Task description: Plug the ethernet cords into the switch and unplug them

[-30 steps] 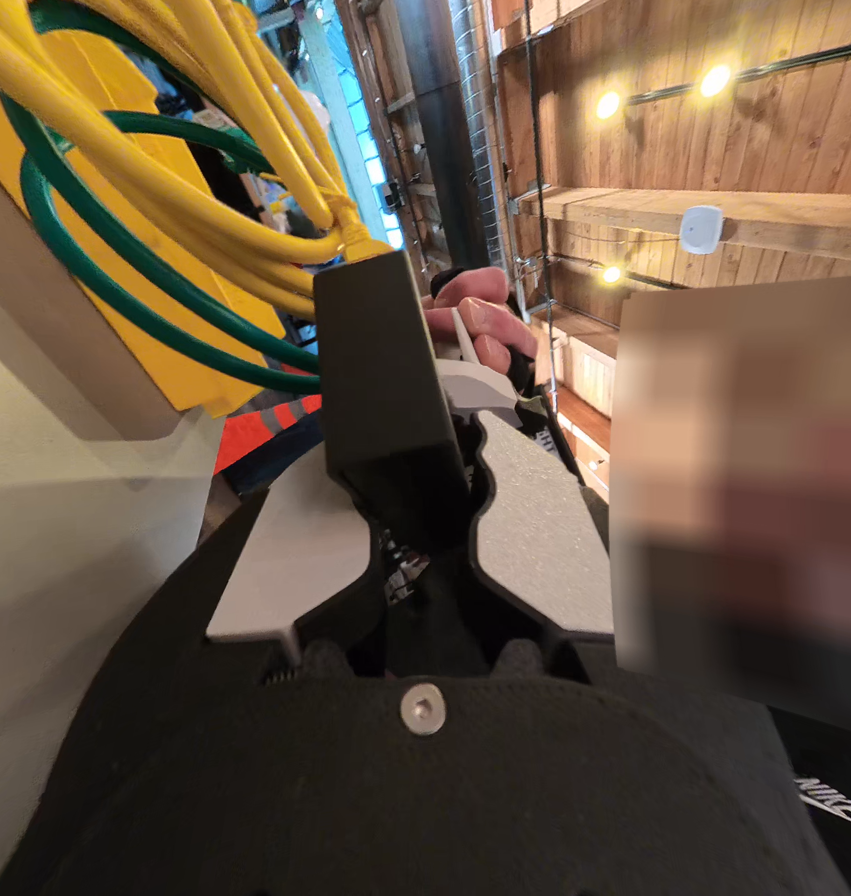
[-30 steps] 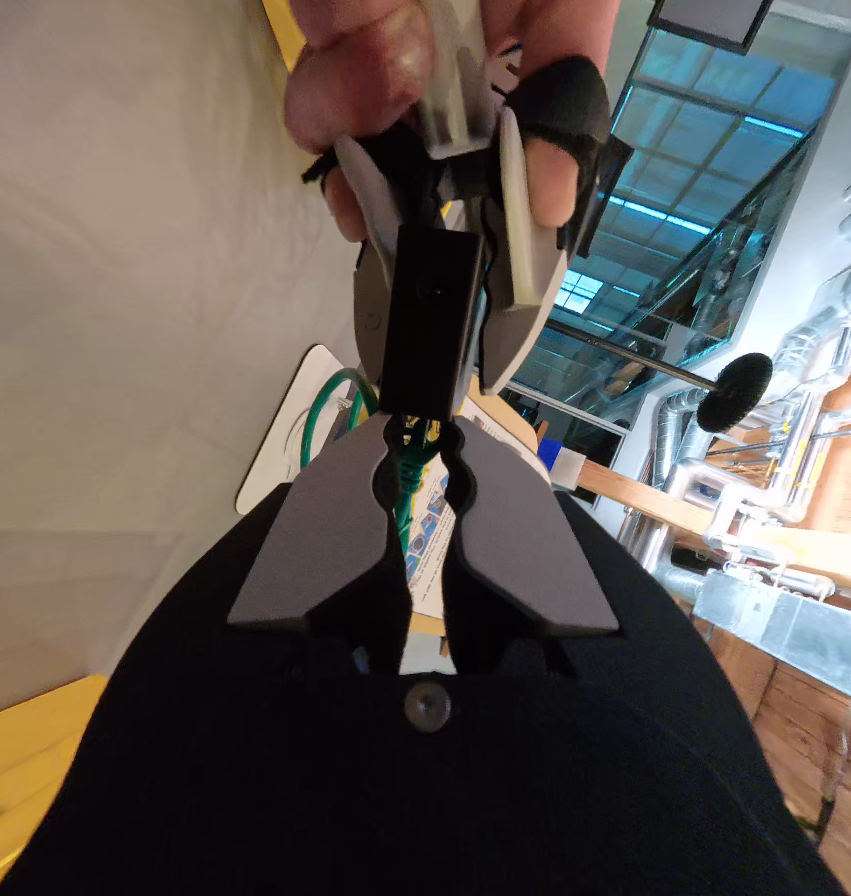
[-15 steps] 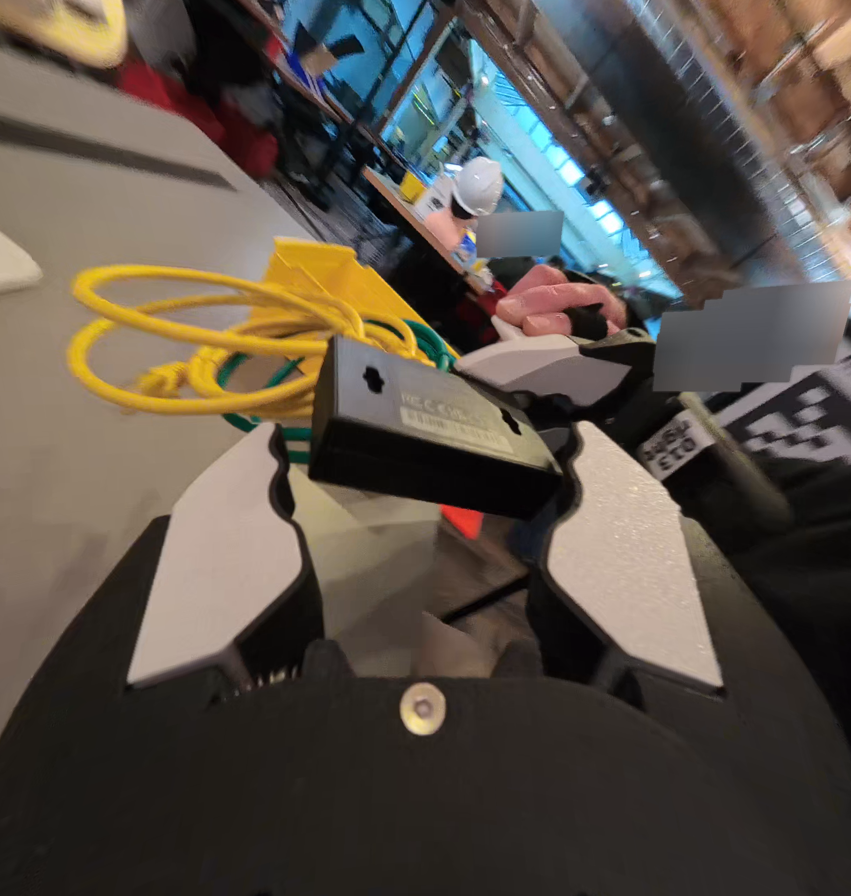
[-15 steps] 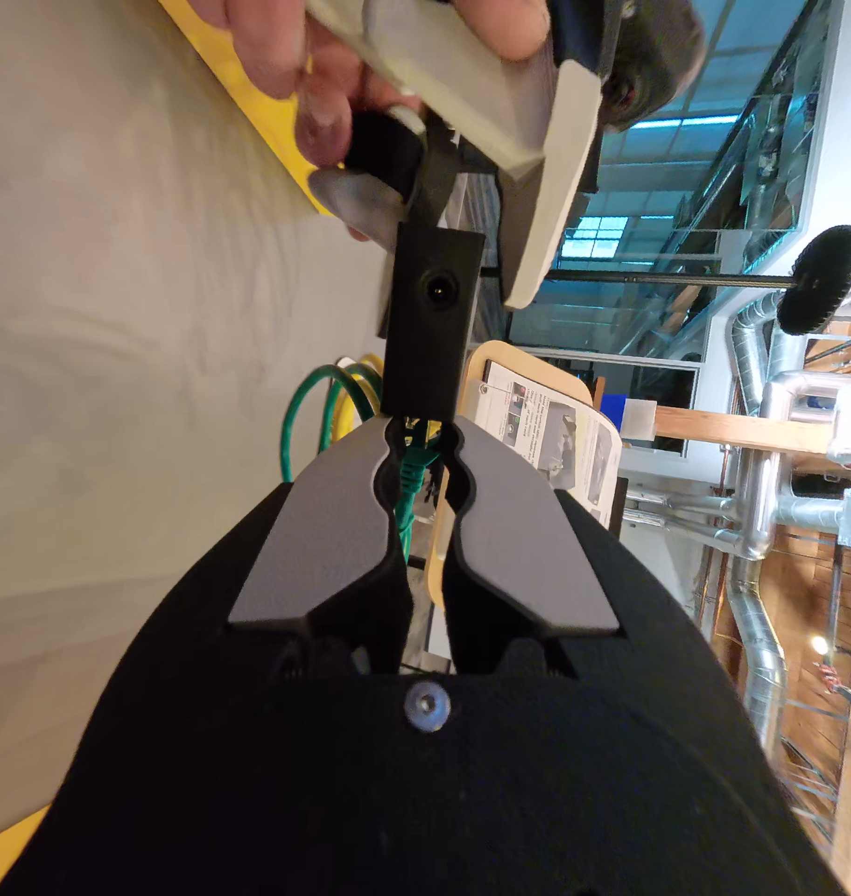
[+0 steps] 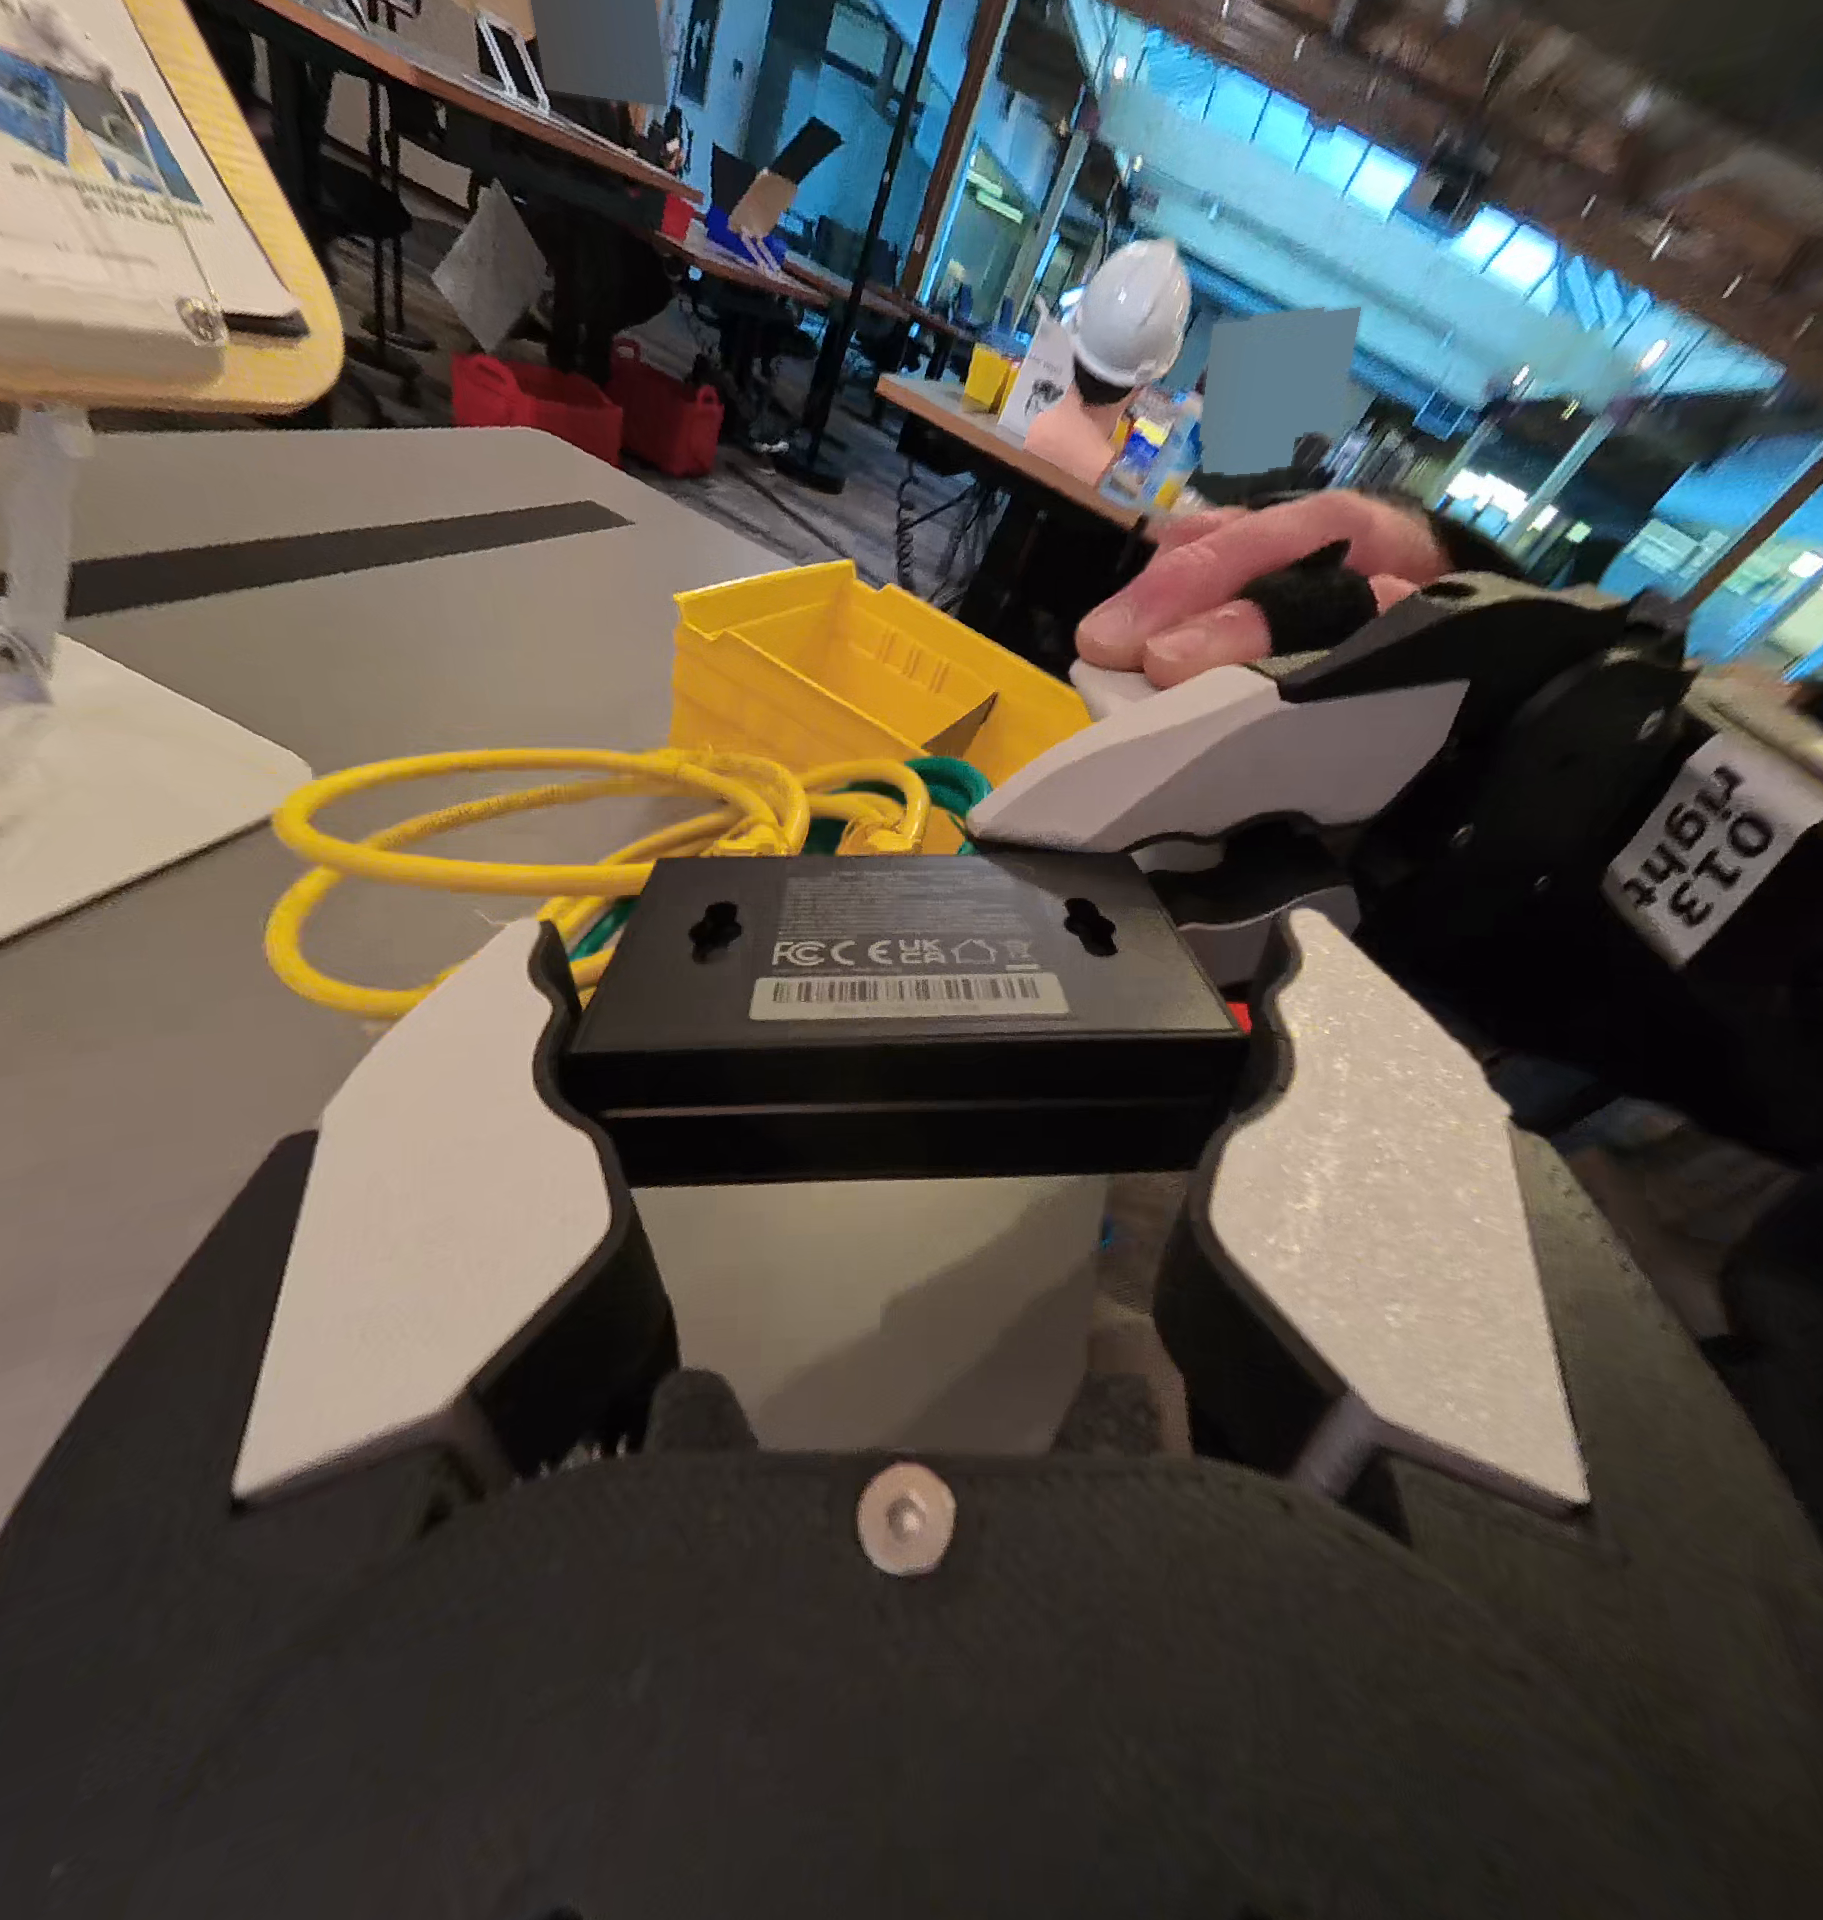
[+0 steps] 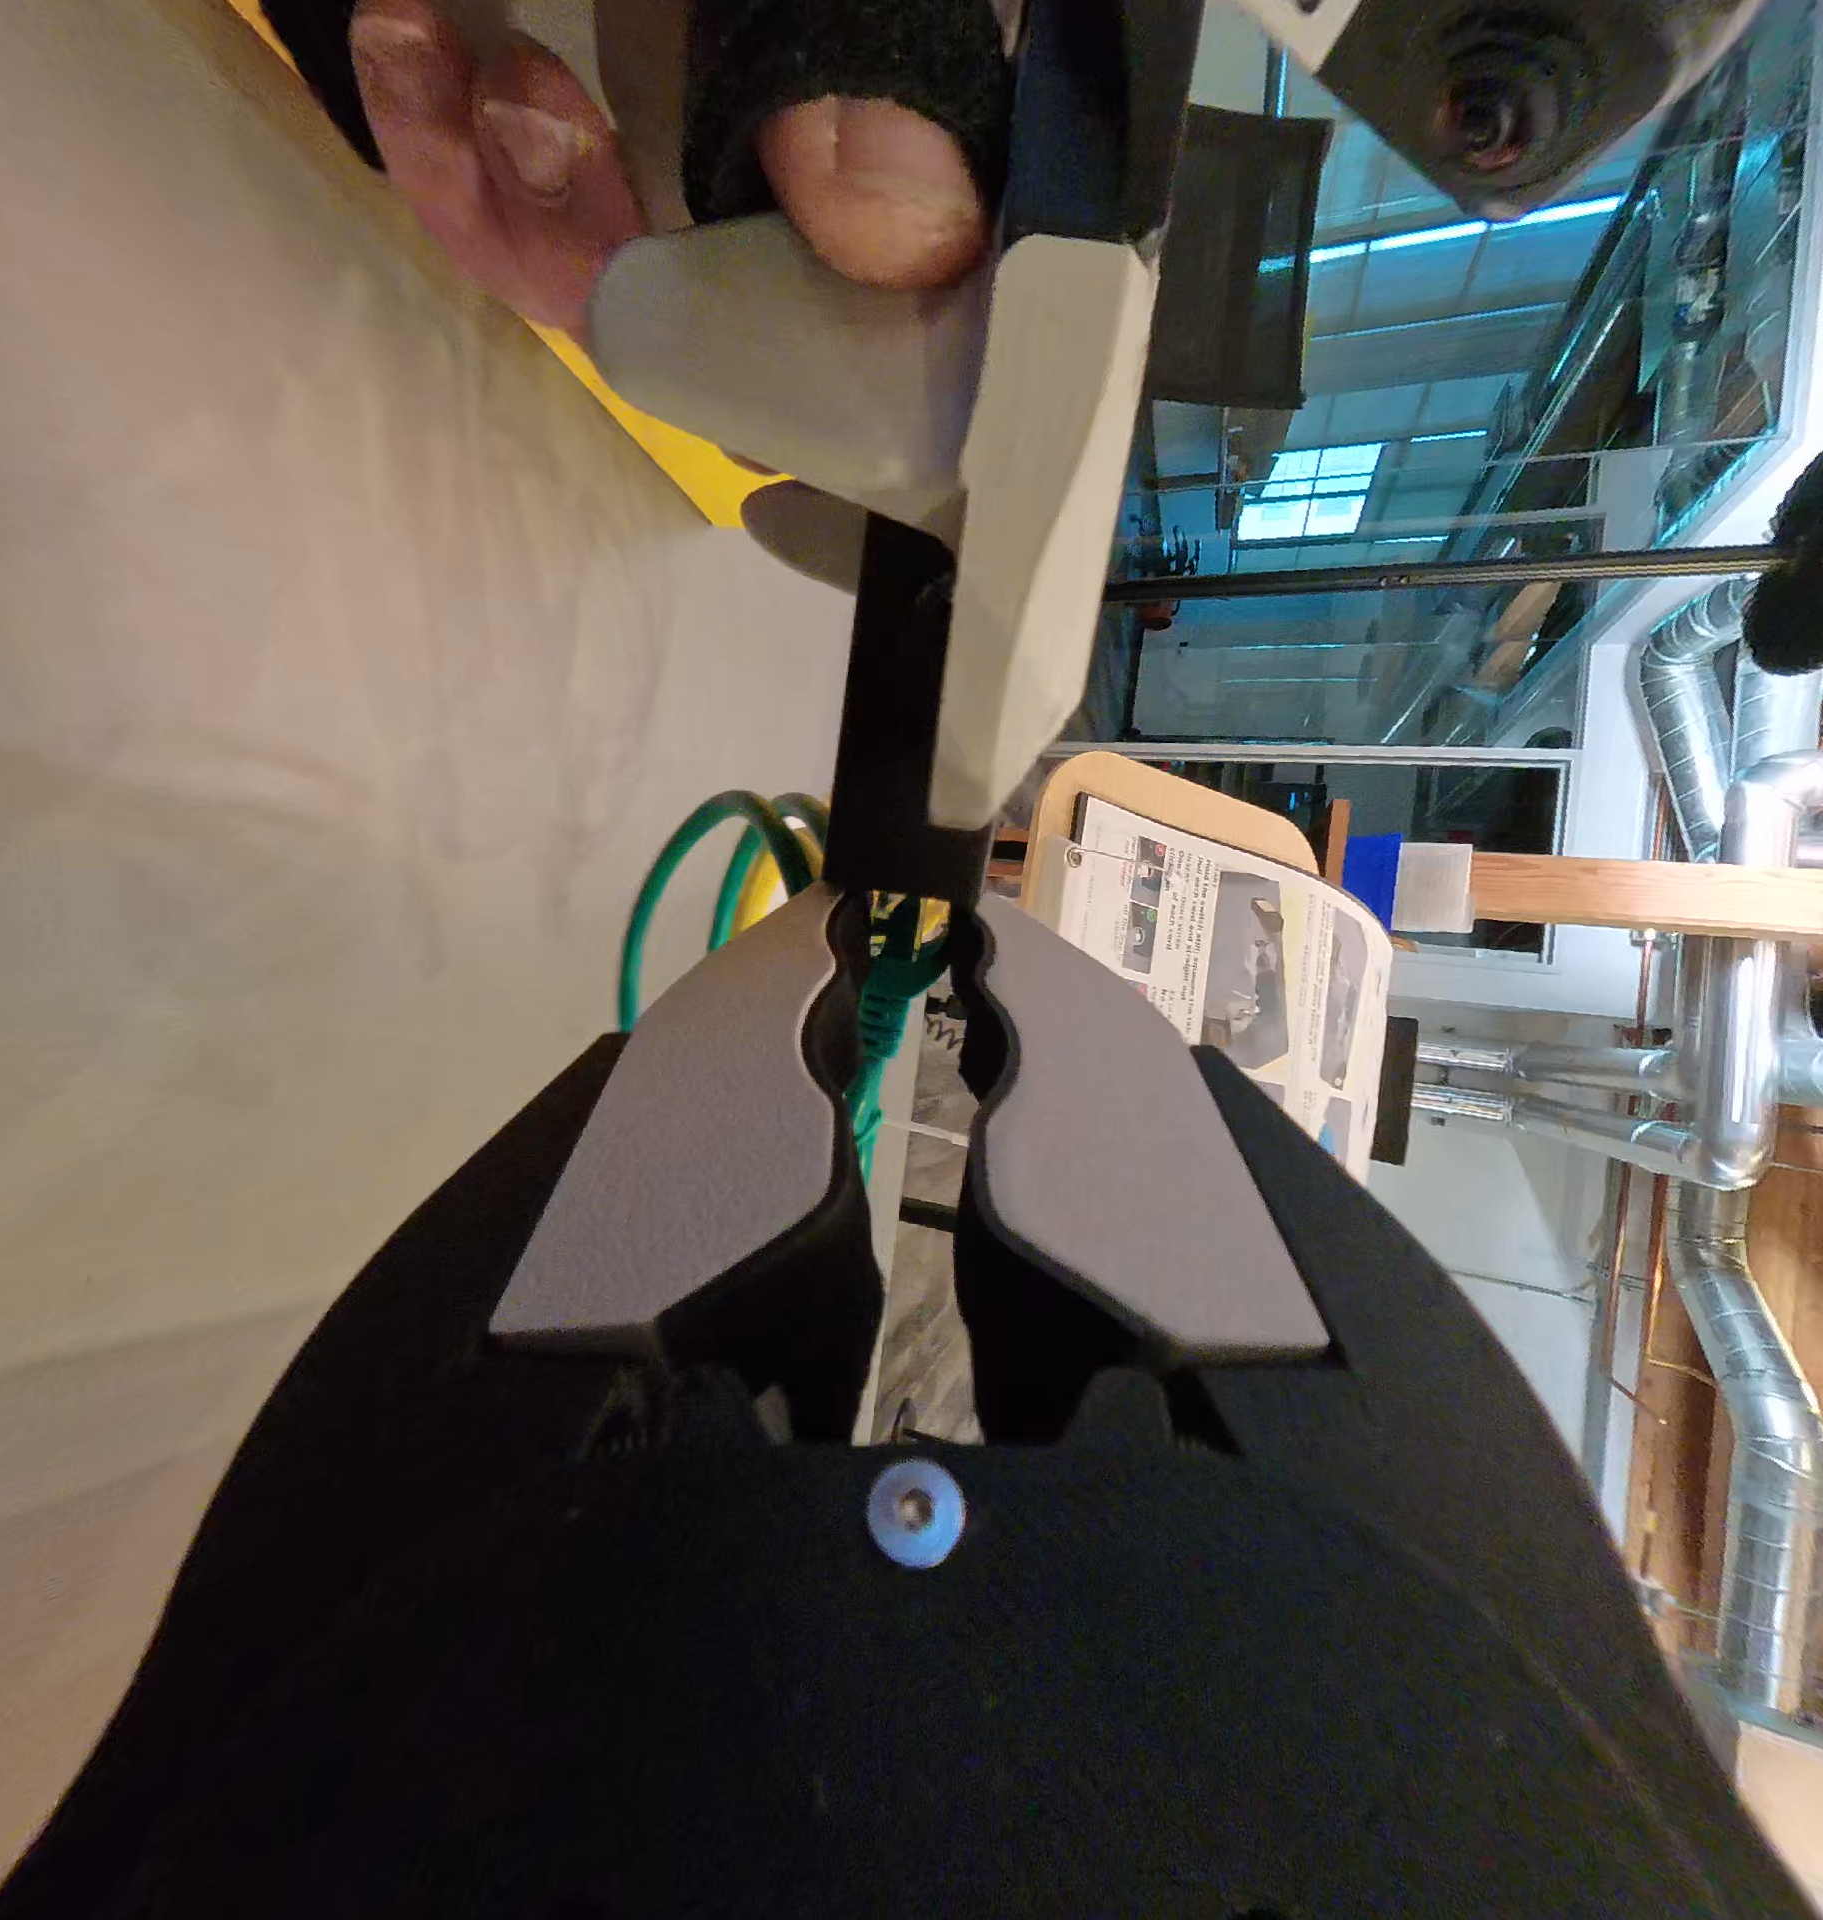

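The black switch (image 5: 907, 997) is clamped across its width in my left gripper (image 5: 917, 935), label side up, above the grey table (image 5: 263, 582). Yellow ethernet cords (image 5: 491, 769) and a green cord (image 5: 948, 779) run from its far edge. My right gripper (image 6: 902, 925) is shut on the green cord's plug (image 6: 876, 1018) at the switch's port edge (image 6: 891, 727). The right gripper also shows in the left wrist view (image 5: 1198, 748), held by a hand at the switch's far right corner. The ports are hidden.
A yellow bin (image 5: 834, 665) stands behind the cord loops. An instruction sheet on a stand (image 5: 76, 208) with a white base (image 5: 107, 790) is at the left; it also shows in the right wrist view (image 6: 1229, 966). Other work tables stand far behind. Left and right tips are no more than a few centimetres apart.
My left gripper has turned from upright to level and opened wider. It now holds the switch across its width, label side up. My right gripper has stayed on the green plug.
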The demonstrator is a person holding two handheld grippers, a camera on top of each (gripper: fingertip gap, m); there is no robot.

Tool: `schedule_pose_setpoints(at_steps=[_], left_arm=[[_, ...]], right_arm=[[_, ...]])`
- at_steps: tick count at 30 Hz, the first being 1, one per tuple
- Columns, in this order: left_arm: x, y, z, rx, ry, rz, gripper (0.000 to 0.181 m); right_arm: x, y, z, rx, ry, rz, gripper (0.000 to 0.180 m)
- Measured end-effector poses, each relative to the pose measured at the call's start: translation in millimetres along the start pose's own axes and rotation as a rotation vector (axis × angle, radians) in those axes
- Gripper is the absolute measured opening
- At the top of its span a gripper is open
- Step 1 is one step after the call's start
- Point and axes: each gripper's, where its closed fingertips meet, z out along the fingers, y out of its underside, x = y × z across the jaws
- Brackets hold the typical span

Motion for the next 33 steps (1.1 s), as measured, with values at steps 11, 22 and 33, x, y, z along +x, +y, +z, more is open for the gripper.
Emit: schedule_pose_setpoints(at_steps=[11, 22, 33], left_arm=[[4.7, -2.9, -1.0, 0.022, 0.106, -0.212, 0.120], [8.3, -1.1, 1.6, 0.021, 0.126, -0.227, 0.120], [16.4, -5.6, 1.2, 0.025, 0.204, -0.277, 0.119]], right_arm=[[-2.1, -5.1, -5.5, 0.037, -0.010, -0.029, 0.016], [-1.0, -2.7, -9.9, -0.008, -0.120, 0.033, 0.013], [6.7, -5.4, -17.2, 0.037, -0.162, 0.120, 0.013]])
